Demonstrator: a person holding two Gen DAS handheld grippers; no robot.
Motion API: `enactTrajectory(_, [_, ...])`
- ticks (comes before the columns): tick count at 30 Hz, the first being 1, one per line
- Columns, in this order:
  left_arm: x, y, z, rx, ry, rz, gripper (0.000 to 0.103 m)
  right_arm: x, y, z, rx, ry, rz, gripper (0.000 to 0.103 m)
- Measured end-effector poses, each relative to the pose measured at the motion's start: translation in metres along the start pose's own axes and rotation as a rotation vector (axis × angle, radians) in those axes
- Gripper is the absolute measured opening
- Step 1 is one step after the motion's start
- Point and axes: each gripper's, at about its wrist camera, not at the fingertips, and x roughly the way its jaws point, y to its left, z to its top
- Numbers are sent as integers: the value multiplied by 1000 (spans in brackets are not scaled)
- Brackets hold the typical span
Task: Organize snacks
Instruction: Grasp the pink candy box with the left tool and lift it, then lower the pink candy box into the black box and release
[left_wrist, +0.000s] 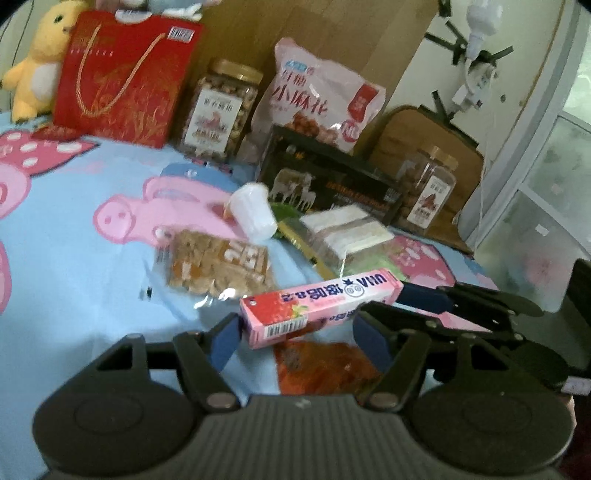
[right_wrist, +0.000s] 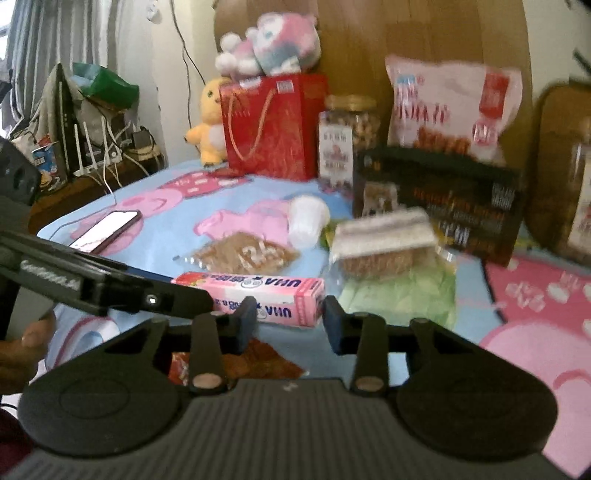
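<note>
The left gripper has its blue-padded fingers spread partway; the near end of the pink candy box lies in the gap, close against the left pad, but whether either pad presses on it cannot be told. The right gripper stands narrower, its fingers flanking the box's other end from the opposite side; a firm grip there cannot be told either. In the left wrist view the right gripper's arm reaches in from the right to the box's far end.

Just under the fingers, on the blue cartoon-print sheet, lies an orange-red snack packet. Beyond the box sit a clear bag of brown crackers, a white plastic cup on its side, and a wrapped stack of wafers over a green packet.

Farther back stand a dark box, two jars, one near the middle and one to the right, a pink-and-white snack bag and a red gift bag.

A phone lies off to the left in the right wrist view.
</note>
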Motion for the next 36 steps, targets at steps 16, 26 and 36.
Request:
enactTrajectory(16, [22,-37,51,151,-64,-14,67,-10,-22,13,5,-95,-99,42])
enactTrajectory(26, [83,-69,139,261,-153,-21,67,5,-84,62,29,-214,-213,42])
enactTrajectory(36, [170,-44,178,177,-61,29,67,67,-138,86,104,-192,-253,42])
